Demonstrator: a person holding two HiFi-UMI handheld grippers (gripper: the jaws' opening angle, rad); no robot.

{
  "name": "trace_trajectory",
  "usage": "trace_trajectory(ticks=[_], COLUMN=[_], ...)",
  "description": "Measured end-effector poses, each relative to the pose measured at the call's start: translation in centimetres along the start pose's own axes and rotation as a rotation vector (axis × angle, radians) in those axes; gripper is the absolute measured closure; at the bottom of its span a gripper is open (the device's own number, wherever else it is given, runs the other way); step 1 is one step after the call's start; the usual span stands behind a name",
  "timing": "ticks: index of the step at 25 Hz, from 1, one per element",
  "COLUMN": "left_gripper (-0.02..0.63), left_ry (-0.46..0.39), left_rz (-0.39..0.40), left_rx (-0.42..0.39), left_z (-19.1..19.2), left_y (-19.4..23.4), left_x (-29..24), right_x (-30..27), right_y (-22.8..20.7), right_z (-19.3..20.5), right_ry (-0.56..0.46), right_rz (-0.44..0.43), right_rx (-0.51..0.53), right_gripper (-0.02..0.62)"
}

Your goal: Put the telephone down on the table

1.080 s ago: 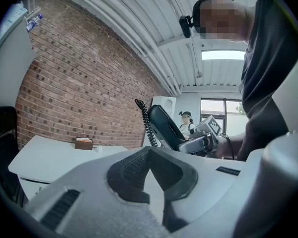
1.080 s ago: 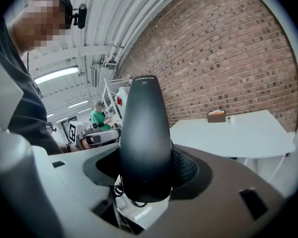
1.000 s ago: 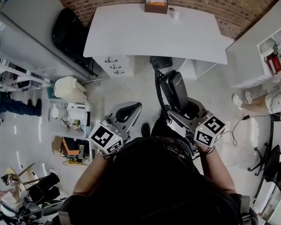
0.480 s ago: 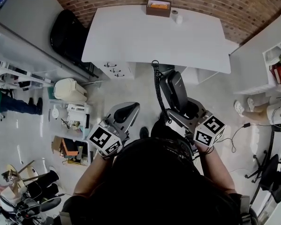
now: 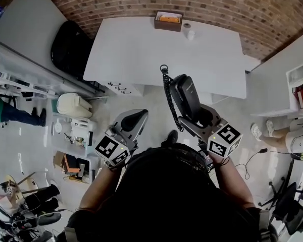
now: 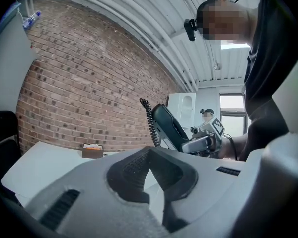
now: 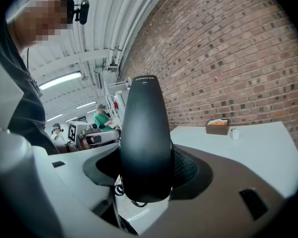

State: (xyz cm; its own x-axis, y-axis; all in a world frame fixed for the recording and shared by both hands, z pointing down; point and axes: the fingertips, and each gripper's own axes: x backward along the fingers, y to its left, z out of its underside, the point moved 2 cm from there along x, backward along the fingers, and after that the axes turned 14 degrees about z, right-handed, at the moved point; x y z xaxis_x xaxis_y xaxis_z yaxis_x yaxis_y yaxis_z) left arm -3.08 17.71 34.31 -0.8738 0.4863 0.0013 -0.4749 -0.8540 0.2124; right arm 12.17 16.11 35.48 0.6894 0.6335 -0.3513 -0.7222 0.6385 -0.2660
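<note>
The black telephone handset (image 5: 186,96) stands up between the jaws of my right gripper (image 5: 196,117), which is shut on its lower end. Its coiled cord (image 5: 166,96) hangs along its left side. The handset's top reaches just over the front edge of the white table (image 5: 141,49). In the right gripper view the handset (image 7: 145,133) fills the middle, with the table (image 7: 258,138) beyond it. My left gripper (image 5: 132,120) hangs left of the handset over the floor, jaws together and holding nothing; in its own view the left gripper (image 6: 149,155) sees the handset (image 6: 168,128) at its right.
A brown box (image 5: 168,20) and a small white cup (image 5: 190,33) stand at the table's far edge by the brick wall. Drawers (image 5: 118,87) sit under the table's left. A black seat (image 5: 70,49) and floor clutter (image 5: 73,135) lie left. A person's legs (image 5: 288,135) show at right.
The table has come nearer as the person stepped forward. The right gripper has carried the handset up to the table's front edge. The left gripper holds its place beside it.
</note>
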Motion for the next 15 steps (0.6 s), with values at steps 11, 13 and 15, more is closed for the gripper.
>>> trace_trajectory(ticks=[11, 13, 15], left_gripper=[0.598, 0.598, 0.598], left_ry=[0.016, 0.022, 0.026], left_rz=[-0.02, -0.015, -0.002], left_rx=[-0.01, -0.011, -0.008], left_z=[-0.5, -0.3, -0.1], left_y=[1.0, 0.9, 0.6], left_x=[-6.3, -6.9, -7.5], right_x=[1.0, 1.2, 1.4], right_y=[-5.8, -6.3, -6.7], right_z=[-1.9, -2.1, -2.1], right_ry=[-0.022, -0.026, -0.029], right_rz=[-0.031, -0.031, -0.029], right_rx=[-0.004, -0.006, -0.007], right_gripper=[0.328, 0.328, 0.328])
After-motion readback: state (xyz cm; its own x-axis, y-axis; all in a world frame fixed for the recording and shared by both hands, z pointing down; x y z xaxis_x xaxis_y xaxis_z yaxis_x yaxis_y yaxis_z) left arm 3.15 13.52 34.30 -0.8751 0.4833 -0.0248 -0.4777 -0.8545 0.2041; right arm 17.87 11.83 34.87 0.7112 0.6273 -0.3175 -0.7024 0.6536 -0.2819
